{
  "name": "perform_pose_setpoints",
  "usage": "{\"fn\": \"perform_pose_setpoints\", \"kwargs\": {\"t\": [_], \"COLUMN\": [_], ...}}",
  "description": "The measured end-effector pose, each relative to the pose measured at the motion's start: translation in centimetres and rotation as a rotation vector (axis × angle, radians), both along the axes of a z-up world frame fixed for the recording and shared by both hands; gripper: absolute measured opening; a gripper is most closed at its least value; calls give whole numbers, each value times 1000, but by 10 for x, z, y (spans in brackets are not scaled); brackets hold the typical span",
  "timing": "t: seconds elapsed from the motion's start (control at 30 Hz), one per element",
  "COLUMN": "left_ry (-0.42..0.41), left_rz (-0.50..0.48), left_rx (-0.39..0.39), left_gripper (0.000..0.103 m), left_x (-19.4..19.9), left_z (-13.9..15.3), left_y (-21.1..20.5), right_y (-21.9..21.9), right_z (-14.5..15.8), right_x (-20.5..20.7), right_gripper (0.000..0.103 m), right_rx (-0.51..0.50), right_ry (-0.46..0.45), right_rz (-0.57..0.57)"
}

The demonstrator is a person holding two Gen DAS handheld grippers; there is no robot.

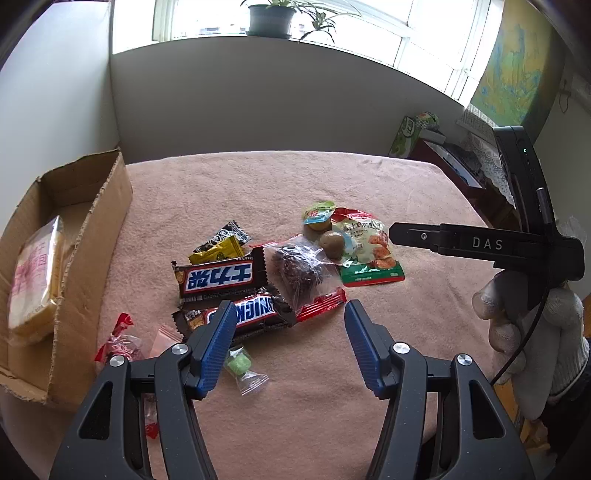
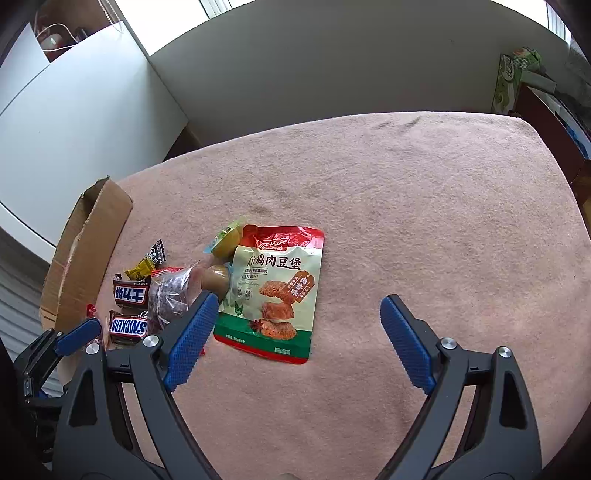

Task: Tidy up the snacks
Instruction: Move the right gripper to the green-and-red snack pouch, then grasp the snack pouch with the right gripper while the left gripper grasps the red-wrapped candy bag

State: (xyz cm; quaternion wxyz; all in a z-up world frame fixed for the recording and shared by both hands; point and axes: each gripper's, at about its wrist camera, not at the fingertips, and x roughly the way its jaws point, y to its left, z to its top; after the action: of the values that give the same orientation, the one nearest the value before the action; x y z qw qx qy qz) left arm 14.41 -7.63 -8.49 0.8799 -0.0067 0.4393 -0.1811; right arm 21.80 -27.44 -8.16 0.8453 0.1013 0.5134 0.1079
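1. Two Snickers bars lie side by side in the middle of the pink cloth (image 1: 332, 184): the far bar (image 1: 218, 277) and the near bar (image 1: 236, 314). They touch each other.
2. One clear bag of dark cake (image 1: 295, 273) leans on both bars at their 3 o'clock side.
3. One big pouch (image 2: 275, 291) with red top and green bottom lies flat, at 3 o'clock from the cake bag.
4. Two round jelly cups sit on the pouch's left edge: one with a green lid (image 1: 317, 218) and a brown one (image 1: 332, 243) just beside it.
5. One yellow candy (image 1: 218, 251) and one black candy (image 1: 231, 232) lie at 12 o'clock from the far bar.
6. One green candy (image 1: 240, 365) in clear wrap lies at 6 o'clock from the near bar. One red candy (image 1: 118, 343) lies at 8 o'clock.
7. One box (image 1: 92, 229) of brown card stands open at 9 o'clock. One wrapped sponge cake (image 1: 35, 280) is in it.
8. The left gripper (image 1: 291, 345) is spread wide and holds nothing. Its left finger covers part of the near bar.
9. The right gripper (image 2: 295, 332) is spread wide too, empty, over the bottom of the pouch.
10. A plant pot (image 1: 271, 18) stands on the window sill at 12 o'clock.
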Motion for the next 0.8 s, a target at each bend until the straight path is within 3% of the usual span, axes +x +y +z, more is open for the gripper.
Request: {"fn": "perform_pose_setpoints", "kwargs": {"t": [0.27,0.53,0.8], "left_ry": [10,30,37], "left_rz": [-17,-18,-15], "left_rx": [8,8,31], "left_gripper": [60,60,56], "left_x": [19,36,43], "left_z": [-9,-17,-26], "left_y": [-11,-17,-21], "right_y": [12,30,59], "right_z": [-19,-21,-27], "right_x": [27,40,41], "right_gripper": [80,77,76], "right_rx": [-4,-108,-246], "right_ry": [87,75,38], "right_rz": [2,12,104]}}
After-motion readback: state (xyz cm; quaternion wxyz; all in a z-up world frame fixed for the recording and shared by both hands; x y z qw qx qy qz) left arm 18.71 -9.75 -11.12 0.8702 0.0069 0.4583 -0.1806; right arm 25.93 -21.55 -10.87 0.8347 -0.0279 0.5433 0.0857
